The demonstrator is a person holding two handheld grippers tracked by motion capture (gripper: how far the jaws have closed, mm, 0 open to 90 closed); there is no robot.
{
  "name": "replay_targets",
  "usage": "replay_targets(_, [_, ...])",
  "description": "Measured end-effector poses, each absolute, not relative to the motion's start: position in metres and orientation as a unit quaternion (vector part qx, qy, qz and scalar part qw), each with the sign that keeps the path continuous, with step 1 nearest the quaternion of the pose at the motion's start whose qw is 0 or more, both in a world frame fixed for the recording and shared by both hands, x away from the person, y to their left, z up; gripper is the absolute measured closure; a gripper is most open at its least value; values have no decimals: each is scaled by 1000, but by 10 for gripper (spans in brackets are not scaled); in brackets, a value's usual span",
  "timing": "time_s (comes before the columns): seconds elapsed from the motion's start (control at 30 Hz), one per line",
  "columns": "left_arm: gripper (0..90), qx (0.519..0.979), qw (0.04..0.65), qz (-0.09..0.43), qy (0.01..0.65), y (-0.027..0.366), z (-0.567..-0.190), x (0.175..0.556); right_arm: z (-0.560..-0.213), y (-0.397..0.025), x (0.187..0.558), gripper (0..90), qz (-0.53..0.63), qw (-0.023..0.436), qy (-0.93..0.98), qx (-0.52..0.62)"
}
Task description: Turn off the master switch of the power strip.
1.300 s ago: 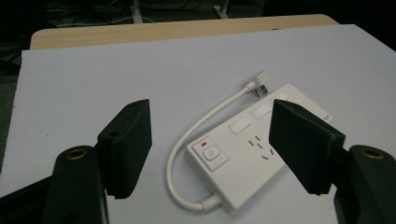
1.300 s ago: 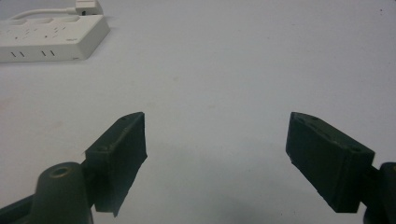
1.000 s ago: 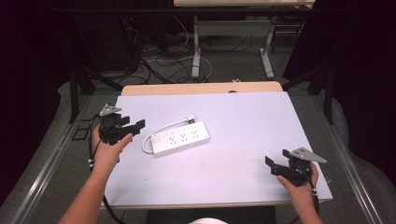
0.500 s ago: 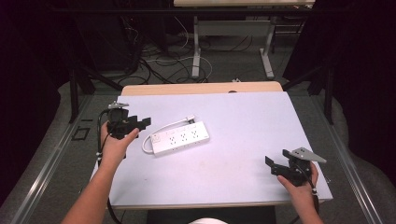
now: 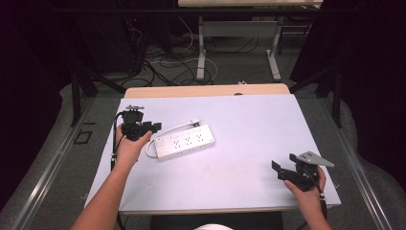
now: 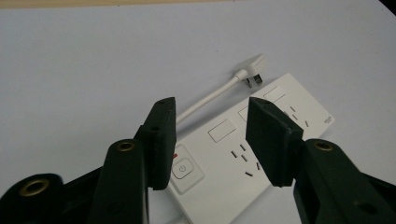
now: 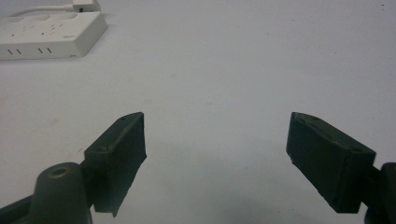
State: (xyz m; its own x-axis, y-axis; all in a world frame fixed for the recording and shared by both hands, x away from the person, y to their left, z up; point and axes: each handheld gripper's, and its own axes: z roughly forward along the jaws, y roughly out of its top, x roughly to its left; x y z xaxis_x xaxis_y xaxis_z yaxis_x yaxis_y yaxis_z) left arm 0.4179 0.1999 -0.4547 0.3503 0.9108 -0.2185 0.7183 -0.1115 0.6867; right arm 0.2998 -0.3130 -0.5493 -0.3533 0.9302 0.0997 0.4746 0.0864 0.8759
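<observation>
High view: desk [image 5: 249, 143] top evenly lit, pale lilac-white; surroundings fall off to near black at both sides and the far corners. Picture soft, low detail, slightly grainy. Light seems overhead: shadows under the power strip [image 5: 184, 142] short and faint.

Left claw [image 6: 210, 140] view: dim, bluish cast; jaws close to the lens and soft-edged, strip behind them sharper. Faint sheen on the jaw screws.

Right claw [image 7: 215, 163] view: brighter, flat light, no glare. A soft shadow lies on the desk between the jaws. Far strip slightly blurred.
</observation>
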Motion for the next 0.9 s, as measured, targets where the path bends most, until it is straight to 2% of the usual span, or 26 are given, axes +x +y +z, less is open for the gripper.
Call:
replay_targets(0.6, [814, 757, 315, 130, 558, 183, -475, 430, -550, -313, 300, 191, 445, 252, 692, 509])
replay_targets(0.9, [898, 759, 296, 122, 566, 183, -485, 432, -551, -314, 301, 191, 448, 256, 690, 507])
